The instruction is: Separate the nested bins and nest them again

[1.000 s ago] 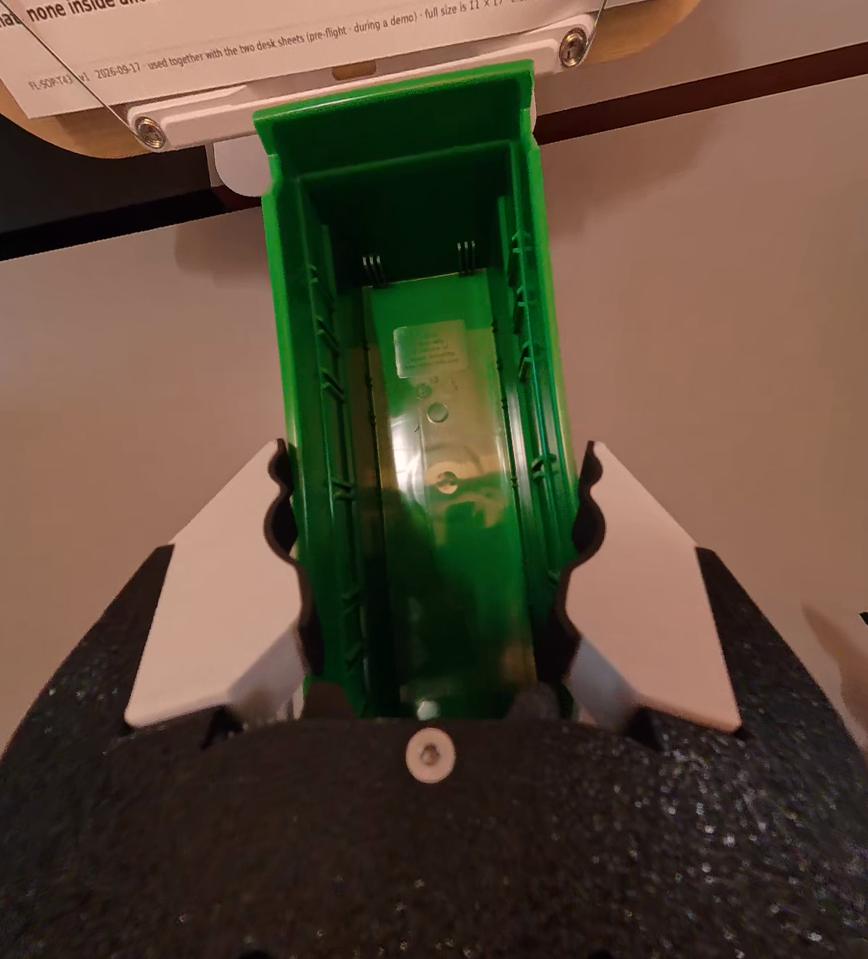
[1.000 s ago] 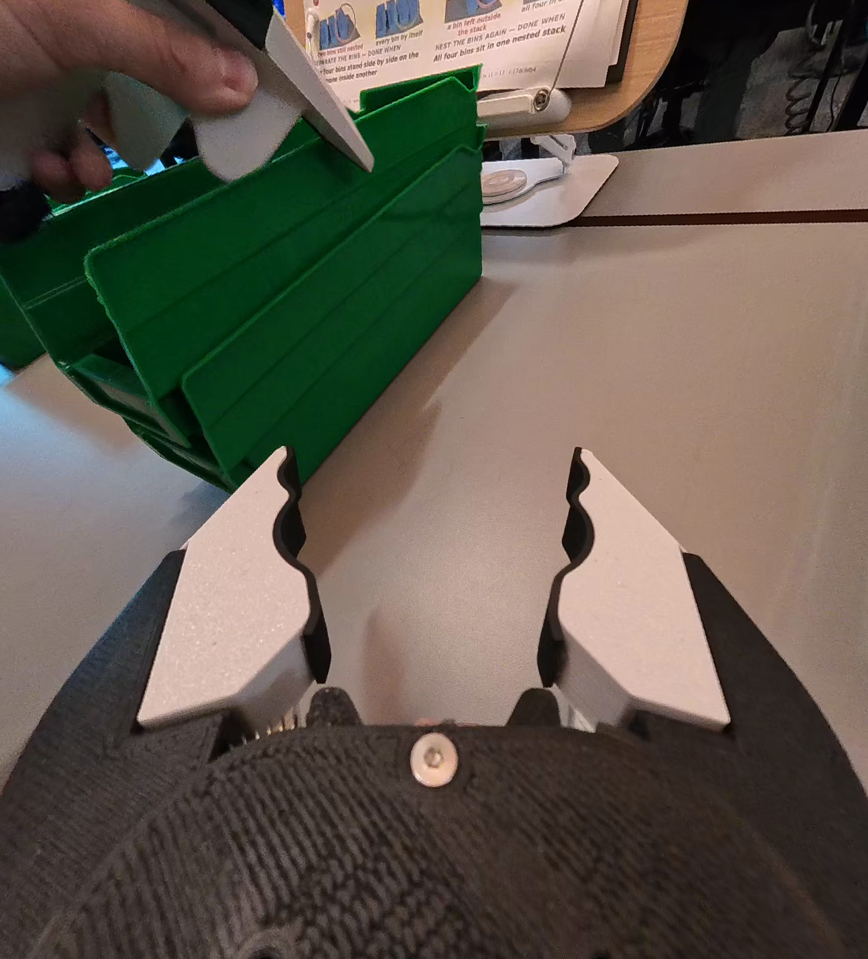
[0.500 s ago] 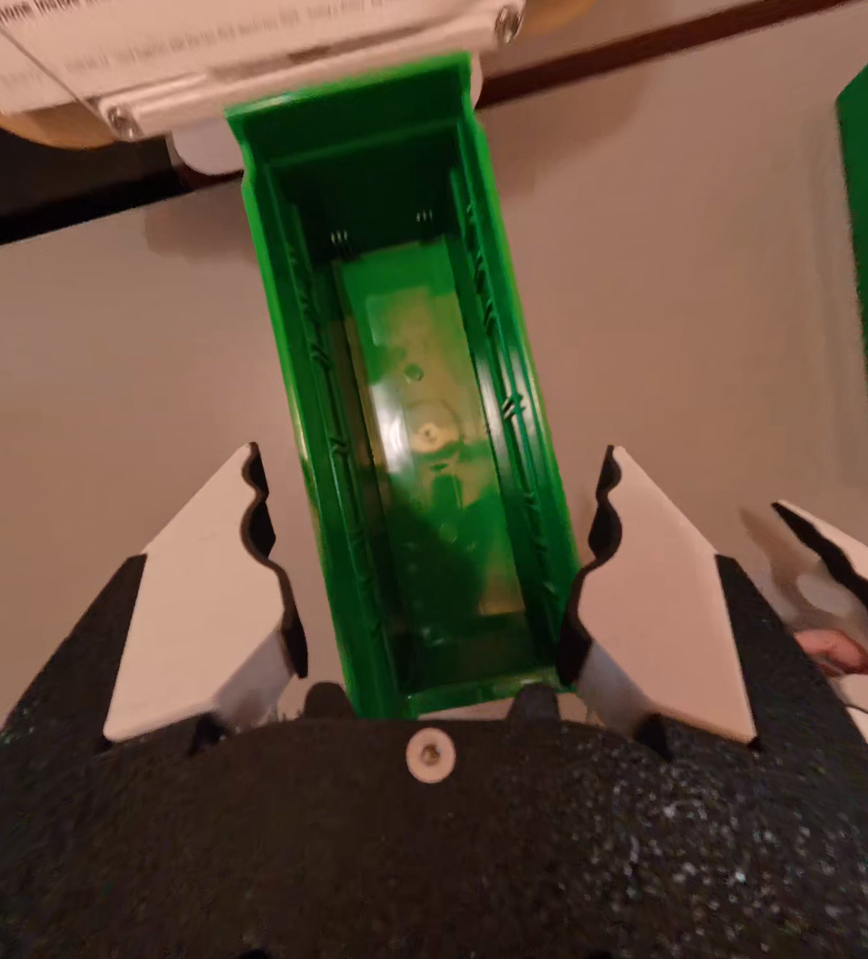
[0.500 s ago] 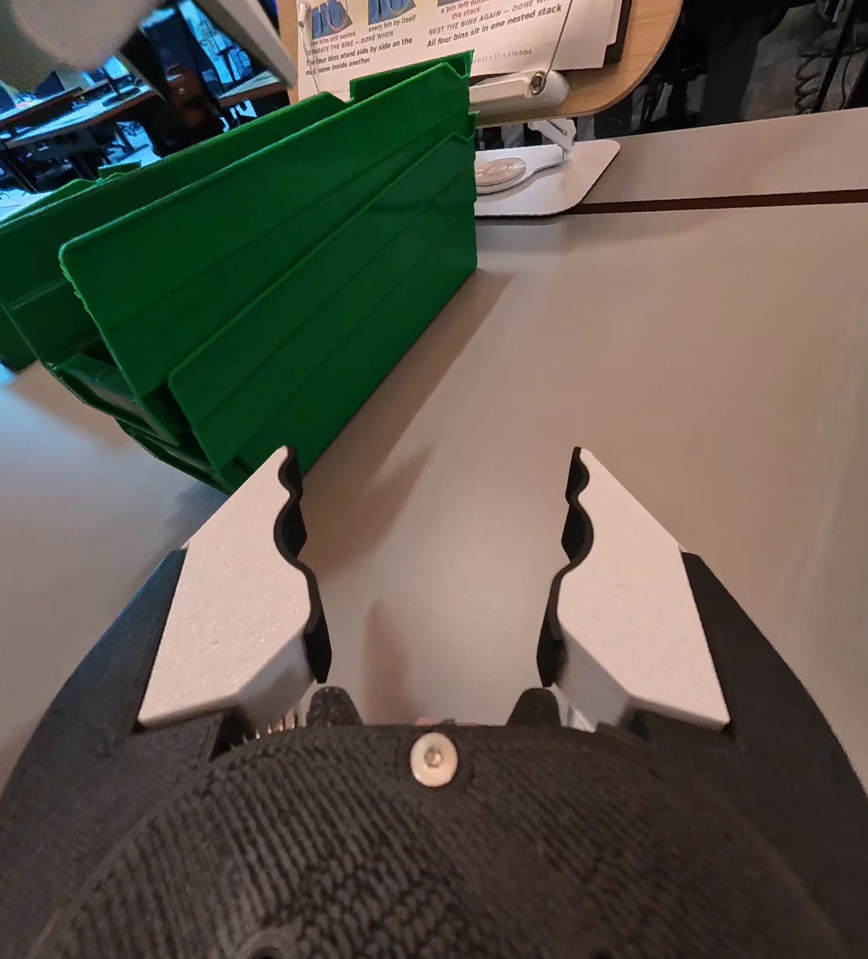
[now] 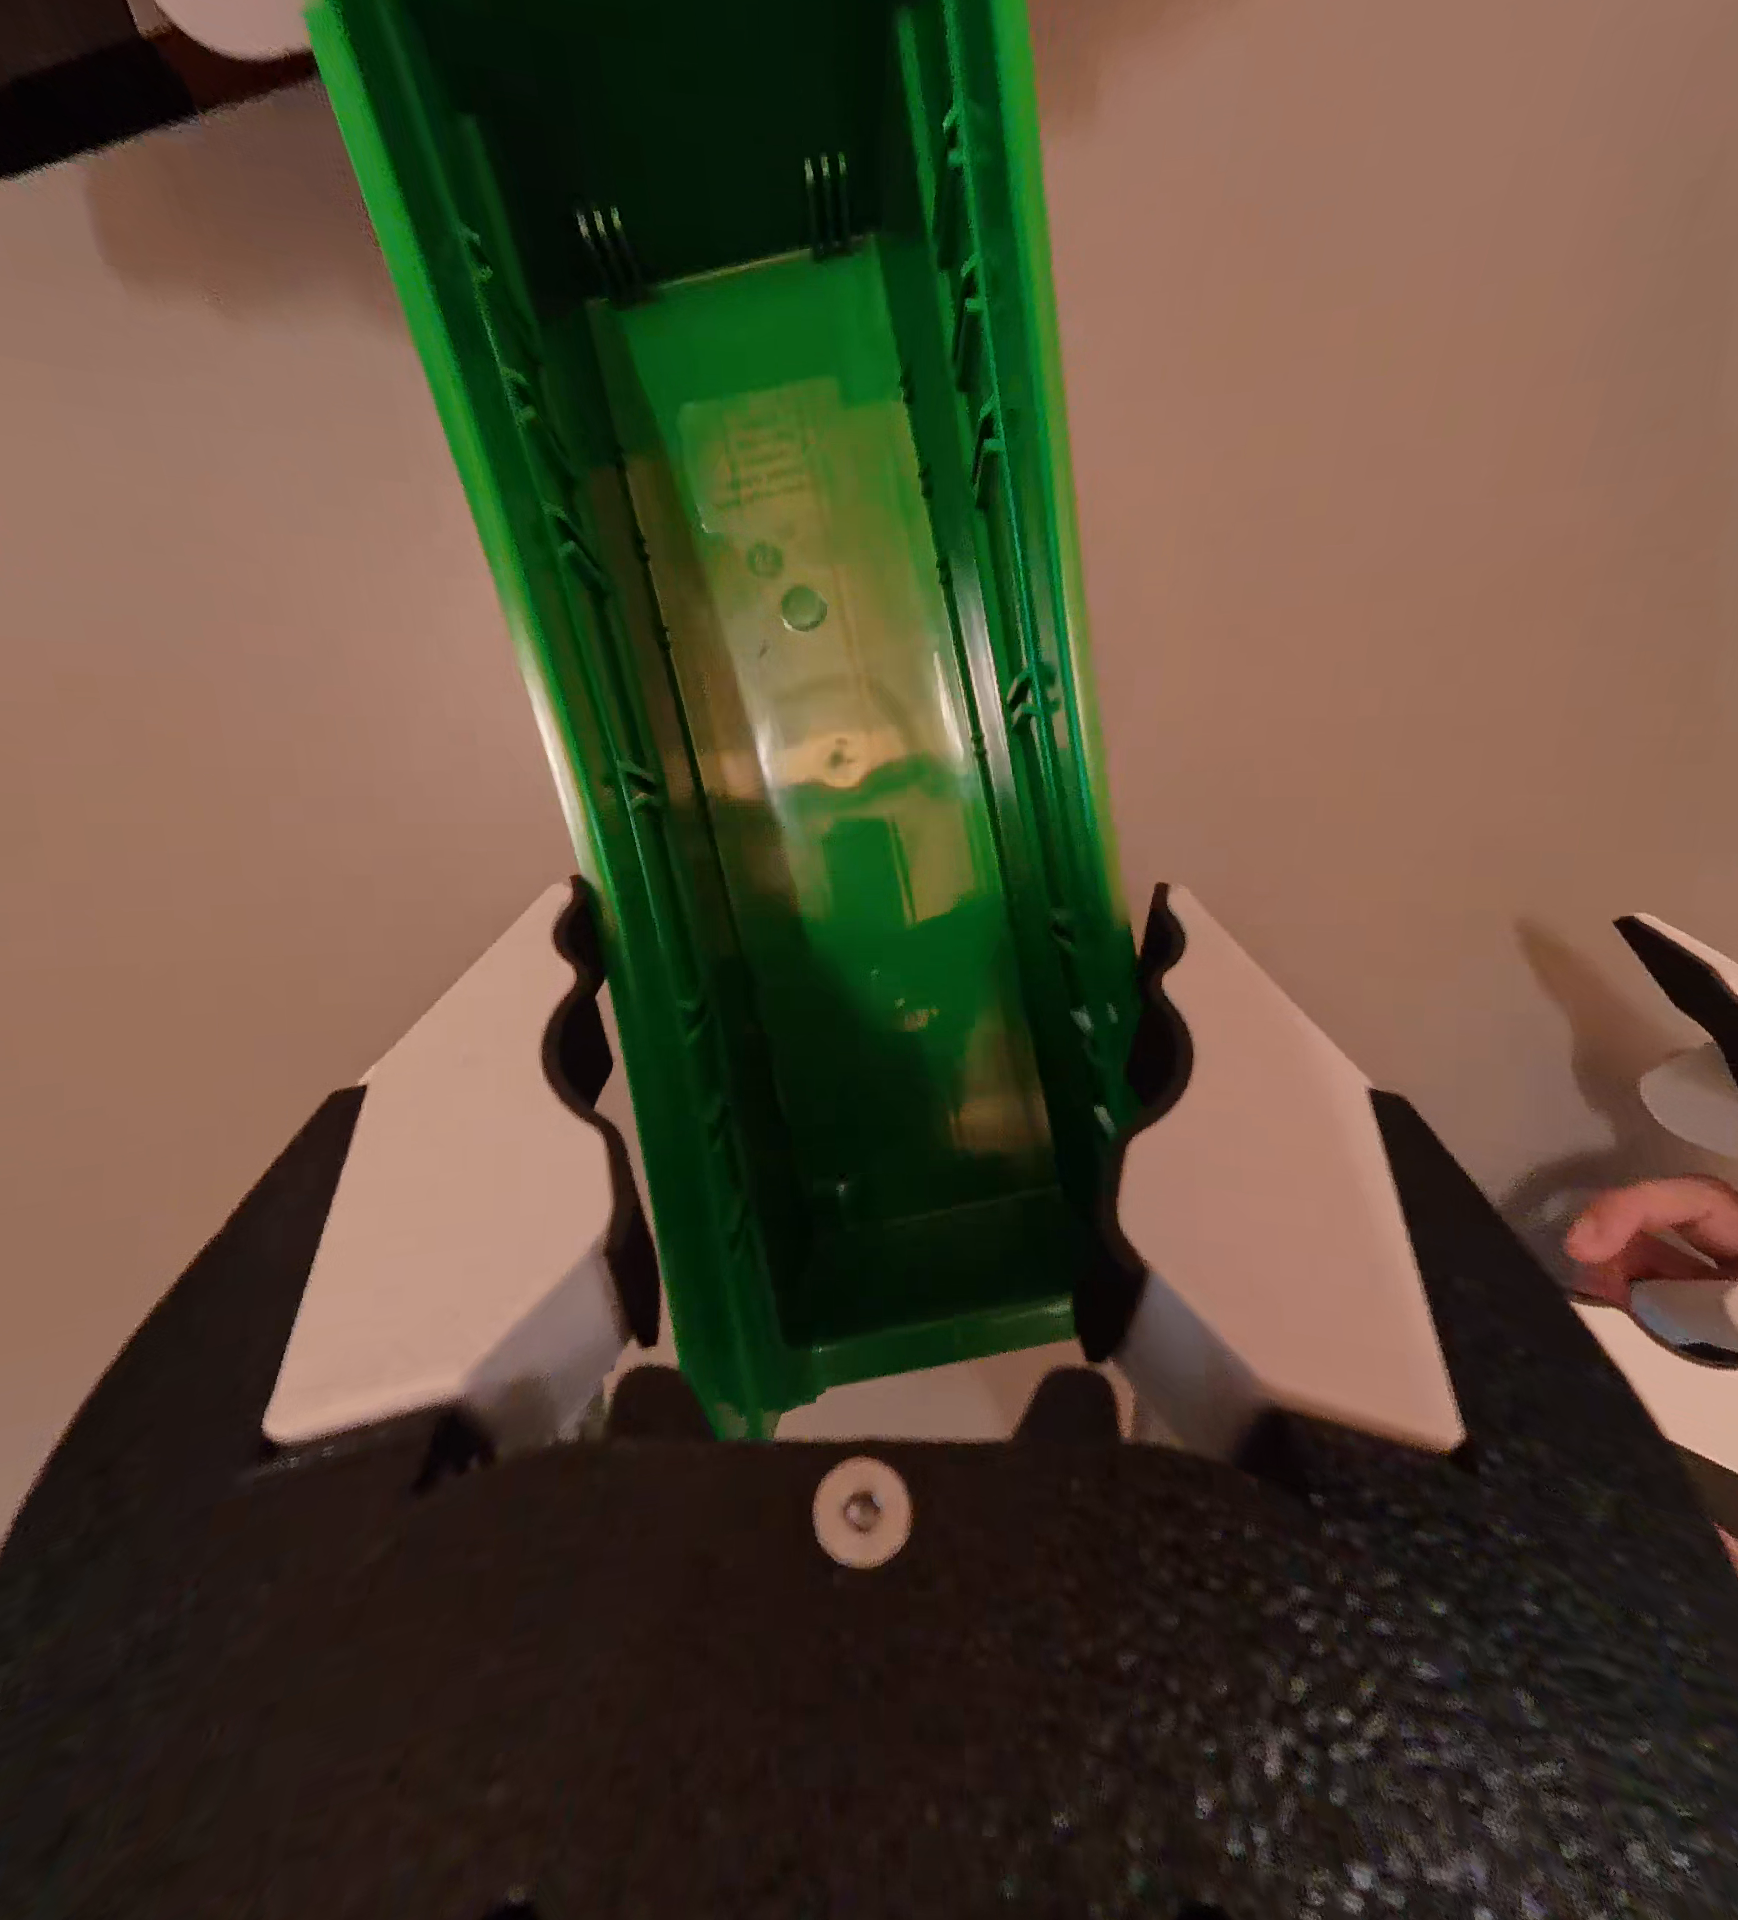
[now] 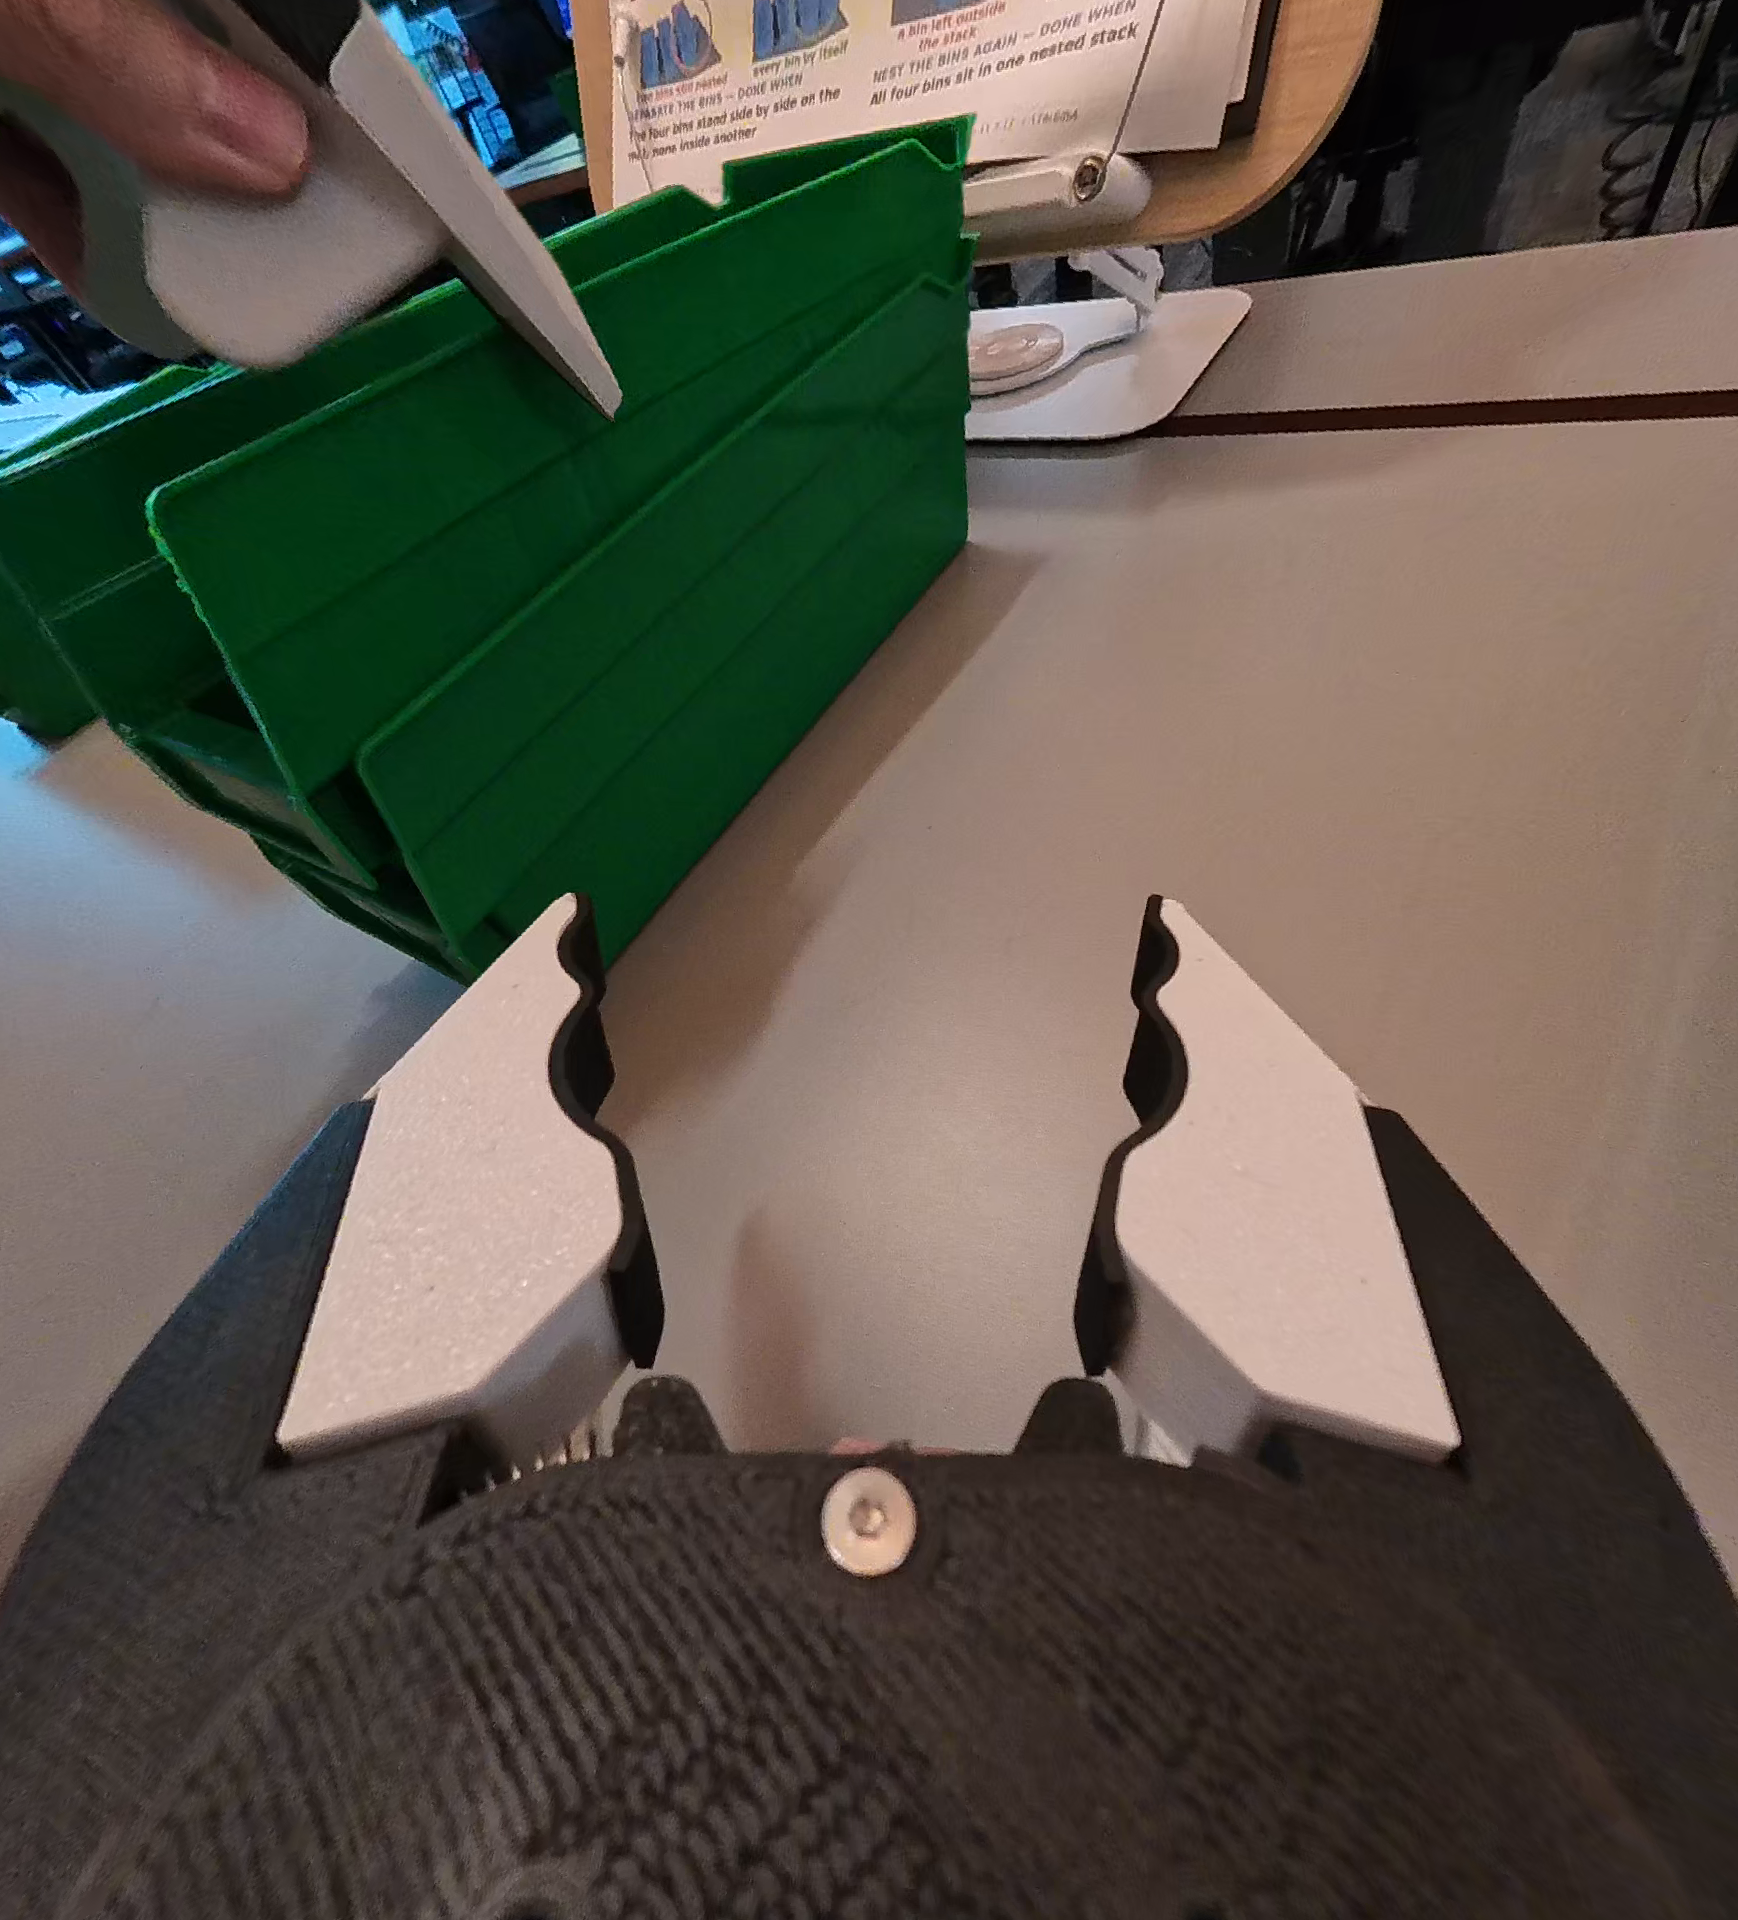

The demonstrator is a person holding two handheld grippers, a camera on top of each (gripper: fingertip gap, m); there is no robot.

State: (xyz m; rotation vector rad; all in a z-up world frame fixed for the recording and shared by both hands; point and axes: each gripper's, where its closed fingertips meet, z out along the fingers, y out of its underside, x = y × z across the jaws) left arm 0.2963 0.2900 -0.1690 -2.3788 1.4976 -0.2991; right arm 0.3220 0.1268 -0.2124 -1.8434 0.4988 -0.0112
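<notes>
Right wrist view: three green bins [image 6: 574,582] are counted at 10 o'clock, nested and tilted on the grey table [image 6: 1364,727]. The left gripper [image 5: 865,1122] is clamped on the top bin's walls. The right gripper [image 6: 865,1132] is held wide, empty; bare tabletop lies toward 1 o'clock.

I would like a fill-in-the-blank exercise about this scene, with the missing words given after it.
1. The bins on the table are all ____ in colour.
2. The fingers of the left gripper stand on both sides of a ____.
3. Between the fingers of the right gripper there is only the bare ____.
4. The sheet on the clipboard stands ____ the bins.

Missing words: green; bin; table; behind
</notes>
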